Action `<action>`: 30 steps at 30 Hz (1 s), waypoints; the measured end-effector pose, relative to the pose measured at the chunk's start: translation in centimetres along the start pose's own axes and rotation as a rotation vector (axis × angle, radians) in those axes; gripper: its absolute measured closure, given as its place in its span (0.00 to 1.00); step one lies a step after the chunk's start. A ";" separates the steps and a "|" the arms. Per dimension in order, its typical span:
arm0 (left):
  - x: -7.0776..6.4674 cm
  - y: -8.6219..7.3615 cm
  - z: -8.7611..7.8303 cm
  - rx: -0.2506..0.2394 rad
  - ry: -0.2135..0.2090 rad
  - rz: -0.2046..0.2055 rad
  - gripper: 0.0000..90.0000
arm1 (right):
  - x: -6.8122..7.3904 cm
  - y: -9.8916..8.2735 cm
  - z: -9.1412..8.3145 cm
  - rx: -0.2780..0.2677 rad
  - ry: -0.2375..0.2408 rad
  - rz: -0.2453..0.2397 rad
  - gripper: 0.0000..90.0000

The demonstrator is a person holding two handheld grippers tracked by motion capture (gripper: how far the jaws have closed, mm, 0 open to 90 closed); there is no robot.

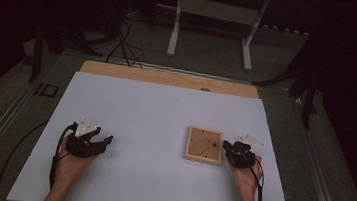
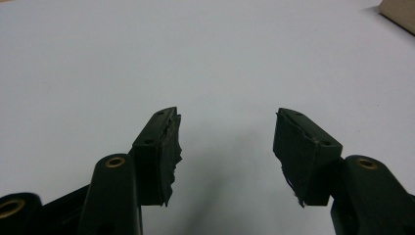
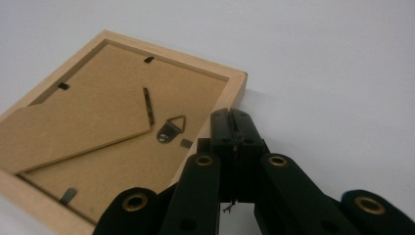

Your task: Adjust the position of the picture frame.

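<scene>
A small wooden picture frame (image 1: 204, 145) lies face down on the white board, its brown backing, metal hanger and fold-out stand facing up (image 3: 122, 122). My right gripper (image 1: 227, 147) sits at the frame's right edge. In the right gripper view its jaws are pressed together, shut, with the tips (image 3: 230, 115) over the frame's rim near a corner and nothing visible between them. My left gripper (image 1: 104, 140) rests far to the left on the bare board, open, with nothing between its fingers (image 2: 226, 142). A corner of the frame (image 2: 399, 12) shows at the top right of the left gripper view.
The white board (image 1: 155, 113) covers the table, with a wooden strip (image 1: 169, 78) along its far edge. A white table stand (image 1: 214, 24) and cables lie on the dark floor beyond. Both forearms enter from the bottom.
</scene>
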State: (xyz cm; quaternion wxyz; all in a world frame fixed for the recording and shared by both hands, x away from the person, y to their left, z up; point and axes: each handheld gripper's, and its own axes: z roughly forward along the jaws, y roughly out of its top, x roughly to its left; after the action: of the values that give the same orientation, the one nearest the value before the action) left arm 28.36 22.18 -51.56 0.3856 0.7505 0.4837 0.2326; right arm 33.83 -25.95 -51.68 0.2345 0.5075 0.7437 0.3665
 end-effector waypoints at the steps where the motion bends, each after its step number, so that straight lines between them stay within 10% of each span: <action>1: 0.0 0.0 0.0 -0.001 0.001 -0.001 0.48 | 0.0 0.0 0.2 0.002 0.000 0.002 0.99; 30: -0.1 0.0 0.1 0.002 -0.001 0.007 0.47 | 1.9 0.3 1.8 0.034 0.007 -0.006 0.99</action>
State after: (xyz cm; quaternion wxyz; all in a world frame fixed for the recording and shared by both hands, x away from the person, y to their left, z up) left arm 28.37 22.07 -51.57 0.3844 0.7527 0.4809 0.2332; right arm 34.59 -23.60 -52.47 0.2245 0.5080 0.7521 0.3548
